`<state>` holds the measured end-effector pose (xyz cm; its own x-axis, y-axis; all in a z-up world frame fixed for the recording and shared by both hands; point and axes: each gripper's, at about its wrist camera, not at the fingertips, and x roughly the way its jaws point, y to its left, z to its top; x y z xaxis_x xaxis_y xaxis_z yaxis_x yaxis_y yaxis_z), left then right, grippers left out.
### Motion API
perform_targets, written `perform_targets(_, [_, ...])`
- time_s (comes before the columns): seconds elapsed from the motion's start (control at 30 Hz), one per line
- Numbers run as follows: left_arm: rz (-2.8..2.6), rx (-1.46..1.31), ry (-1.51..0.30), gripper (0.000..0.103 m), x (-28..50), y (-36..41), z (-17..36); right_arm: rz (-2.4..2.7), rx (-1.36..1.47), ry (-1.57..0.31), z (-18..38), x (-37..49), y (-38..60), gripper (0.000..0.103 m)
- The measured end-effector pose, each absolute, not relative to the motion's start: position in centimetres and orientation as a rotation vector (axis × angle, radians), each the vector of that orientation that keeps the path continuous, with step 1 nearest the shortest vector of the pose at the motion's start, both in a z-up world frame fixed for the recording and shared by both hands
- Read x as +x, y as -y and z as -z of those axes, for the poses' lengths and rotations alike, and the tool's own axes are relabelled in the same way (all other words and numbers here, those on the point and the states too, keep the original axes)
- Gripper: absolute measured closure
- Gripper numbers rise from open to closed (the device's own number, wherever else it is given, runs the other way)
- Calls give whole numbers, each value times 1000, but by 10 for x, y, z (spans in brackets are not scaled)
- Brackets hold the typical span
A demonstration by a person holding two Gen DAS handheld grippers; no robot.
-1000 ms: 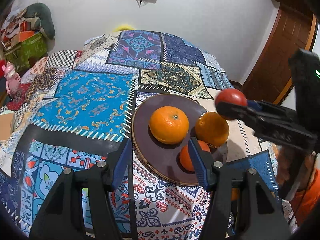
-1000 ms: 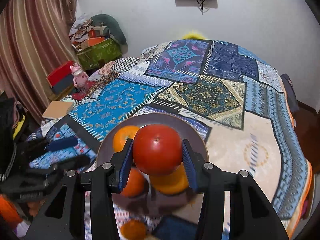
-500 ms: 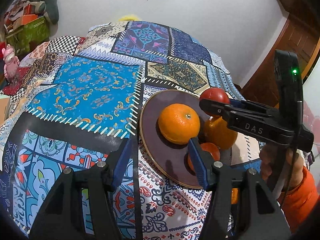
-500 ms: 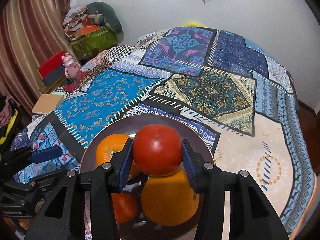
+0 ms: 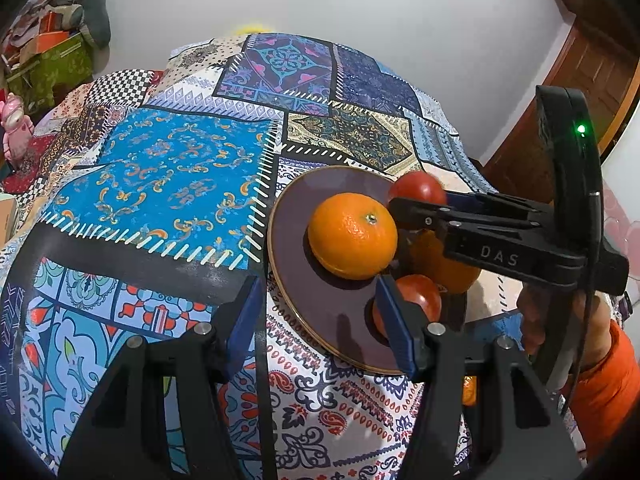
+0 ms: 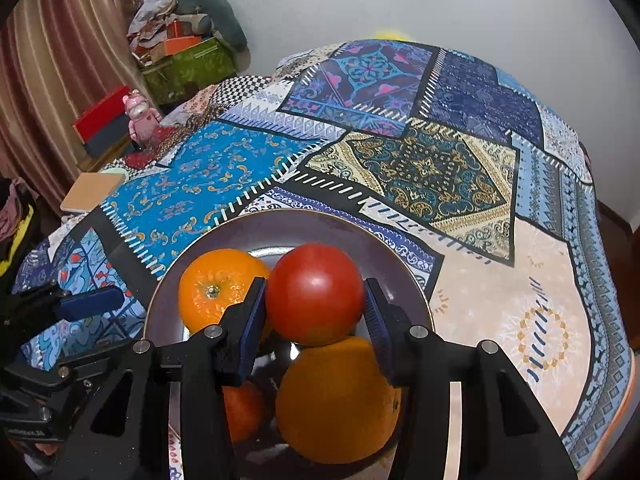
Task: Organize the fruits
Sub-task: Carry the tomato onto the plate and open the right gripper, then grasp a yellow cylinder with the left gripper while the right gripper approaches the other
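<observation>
A red tomato [image 6: 314, 292] sits between the pads of my right gripper [image 6: 314, 312], which is shut on it. It hangs just over a brown plate [image 6: 280, 224], touching or nearly touching a large orange [image 6: 336, 400] beneath. The plate also holds a second orange [image 6: 216, 288] and a small red fruit [image 6: 244, 408]. In the left wrist view the same plate [image 5: 288, 216] carries the orange [image 5: 352, 236], and the right gripper [image 5: 420, 196] holds the tomato [image 5: 418, 188] from the right. My left gripper [image 5: 318, 320] stands open at the plate's near rim, with nothing between its fingers.
A patchwork cloth [image 5: 172, 176] covers the round table. Another orange fruit [image 5: 470, 390] lies near the table edge below the plate. A hand in an orange sleeve [image 5: 600, 380] holds the right gripper. Boxes and a pink toy [image 6: 140, 120] stand beyond the left edge.
The right gripper has carried the tomato down and inward over the plate, close above the large orange. The left gripper has stayed nearly in place, still open.
</observation>
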<state>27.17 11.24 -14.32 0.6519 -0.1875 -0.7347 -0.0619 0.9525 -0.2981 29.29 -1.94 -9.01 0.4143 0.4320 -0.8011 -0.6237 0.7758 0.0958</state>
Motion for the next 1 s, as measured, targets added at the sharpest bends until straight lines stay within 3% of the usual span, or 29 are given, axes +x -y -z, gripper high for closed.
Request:
perform_targets(0.47, [58, -294, -852, 45, 268, -111, 139, -686, -221, -856, 66, 275, 29, 58])
perform_targets(1.0, [76, -201, -807, 42, 219, -67, 101, -623, -171, -770, 35, 189, 111, 58])
